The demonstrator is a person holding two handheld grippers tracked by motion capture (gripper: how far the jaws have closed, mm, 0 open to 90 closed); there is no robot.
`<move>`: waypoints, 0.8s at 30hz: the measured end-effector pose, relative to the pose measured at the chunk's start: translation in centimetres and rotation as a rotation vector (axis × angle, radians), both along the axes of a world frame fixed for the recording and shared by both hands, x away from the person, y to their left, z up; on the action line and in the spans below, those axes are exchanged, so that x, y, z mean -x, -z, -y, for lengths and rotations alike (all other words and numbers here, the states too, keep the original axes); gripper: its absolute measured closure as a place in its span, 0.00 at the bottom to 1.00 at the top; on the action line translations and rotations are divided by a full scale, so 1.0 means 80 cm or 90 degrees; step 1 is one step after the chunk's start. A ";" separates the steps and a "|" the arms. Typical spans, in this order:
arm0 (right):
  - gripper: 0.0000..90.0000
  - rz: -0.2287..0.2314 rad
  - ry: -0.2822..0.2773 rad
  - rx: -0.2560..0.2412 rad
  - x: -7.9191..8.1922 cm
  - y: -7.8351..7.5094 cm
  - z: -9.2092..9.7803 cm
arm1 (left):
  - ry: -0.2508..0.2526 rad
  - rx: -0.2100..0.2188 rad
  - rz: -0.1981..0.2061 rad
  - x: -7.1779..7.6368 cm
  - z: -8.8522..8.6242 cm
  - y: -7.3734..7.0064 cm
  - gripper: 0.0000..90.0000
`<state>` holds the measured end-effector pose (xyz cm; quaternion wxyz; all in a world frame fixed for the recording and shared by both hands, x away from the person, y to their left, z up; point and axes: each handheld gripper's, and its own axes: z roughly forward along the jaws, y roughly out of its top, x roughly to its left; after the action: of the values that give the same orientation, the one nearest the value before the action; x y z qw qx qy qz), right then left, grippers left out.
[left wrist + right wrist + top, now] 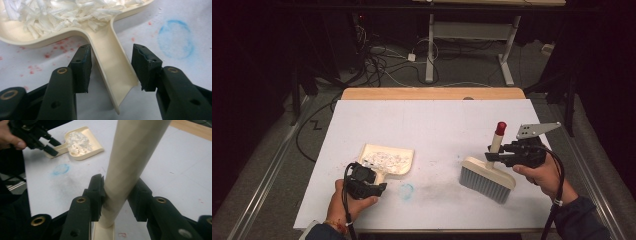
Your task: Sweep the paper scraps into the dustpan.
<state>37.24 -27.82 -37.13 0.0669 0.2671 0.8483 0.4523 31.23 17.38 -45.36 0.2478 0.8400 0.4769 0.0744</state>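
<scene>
the left gripper (111, 67) straddles the dustpan (388, 159) handle with jaws apart, not gripping, so a careless lift could tip the paper shreds (65, 12) back onto the table (437, 120), while the right gripper (117, 195) clamps the brush (488, 172) handle upright.

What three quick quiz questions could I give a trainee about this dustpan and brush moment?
1. True or false: the right gripper is shut on the brush handle.
2. What lies in the dustpan? A) white paper scraps B) red beads C) nothing
3. How do the jaws of the left gripper stand relative to the dustpan's handle?

Key:
1. True; the jaws press the handle from both sides.
2. A; the white scraps are heaped in the pan.
3. Open, one on each side of the handle, with a gap at each side.
</scene>
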 end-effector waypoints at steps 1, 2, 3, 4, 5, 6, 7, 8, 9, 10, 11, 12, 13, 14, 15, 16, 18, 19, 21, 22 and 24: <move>0.74 0.002 0.003 0.002 0.000 0.000 0.000 | 0.009 0.003 0.004 0.001 0.002 -0.001 0.53; 0.73 0.003 0.005 0.003 -0.001 0.000 0.000 | 0.014 0.009 0.006 0.003 0.003 -0.002 0.53; 0.72 0.007 0.017 0.003 -0.003 0.000 0.001 | 0.018 0.009 0.007 0.004 0.005 -0.003 0.53; 0.73 0.006 0.026 0.003 -0.004 0.000 0.001 | 0.021 0.007 0.012 0.005 0.006 -0.004 0.53; 0.74 0.006 0.027 -0.001 -0.006 0.000 0.001 | 0.024 0.010 0.012 0.005 0.007 -0.005 0.54; 0.74 0.005 0.028 -0.003 -0.007 0.000 0.001 | 0.030 0.017 0.012 0.006 0.007 -0.005 0.54; 0.75 0.002 0.026 -0.005 -0.008 0.000 0.000 | 0.034 0.021 0.015 0.007 0.008 -0.006 0.53; 0.75 0.002 0.022 -0.005 -0.009 -0.001 0.000 | 0.034 0.020 0.018 0.007 0.009 -0.006 0.53; 0.75 0.001 0.024 -0.002 -0.010 -0.002 0.000 | 0.036 0.019 0.024 0.007 0.009 -0.006 0.52; 0.74 0.001 0.025 0.003 -0.012 -0.002 0.000 | 0.039 0.014 0.030 0.008 0.010 -0.006 0.50; 0.72 0.003 0.032 0.013 -0.014 -0.003 -0.001 | 0.045 0.008 0.033 0.008 0.010 -0.007 0.50; 0.71 0.010 0.042 0.021 -0.016 -0.003 -0.001 | 0.048 0.001 0.046 0.008 0.011 -0.008 0.49; 0.70 0.012 0.051 0.026 -0.019 -0.004 0.000 | 0.052 -0.004 0.066 0.009 0.011 -0.010 0.47; 0.70 0.013 0.055 0.028 -0.022 -0.004 -0.001 | 0.057 -0.011 0.092 0.010 0.012 -0.013 0.43; 0.68 0.016 0.065 0.029 -0.025 -0.003 -0.001 | 0.063 -0.016 0.118 0.011 0.012 -0.017 0.39; 0.68 0.018 0.079 0.030 -0.028 -0.003 -0.001 | 0.061 -0.015 0.146 0.012 0.011 -0.020 0.34; 0.66 0.014 0.092 0.028 -0.037 -0.002 -0.002 | 0.073 -0.006 0.201 0.014 0.009 -0.026 0.25; 0.65 0.019 0.106 0.025 -0.042 -0.002 -0.002 | 0.079 -0.003 0.226 0.014 0.008 -0.029 0.23; 0.63 0.019 0.141 0.016 -0.051 -0.003 -0.002 | 0.088 -0.003 0.263 0.014 0.006 -0.034 0.21; 0.63 0.020 0.149 0.013 -0.055 -0.003 -0.003 | 0.089 -0.001 0.280 0.014 0.004 -0.036 0.21; 0.58 0.045 0.187 0.027 -0.060 -0.003 -0.004 | 0.090 0.009 0.301 0.012 0.000 -0.037 0.20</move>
<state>42.01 -27.50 -36.88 0.1676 0.3709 0.8065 0.4288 30.24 17.35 -42.41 0.3631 0.8287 0.3462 0.2483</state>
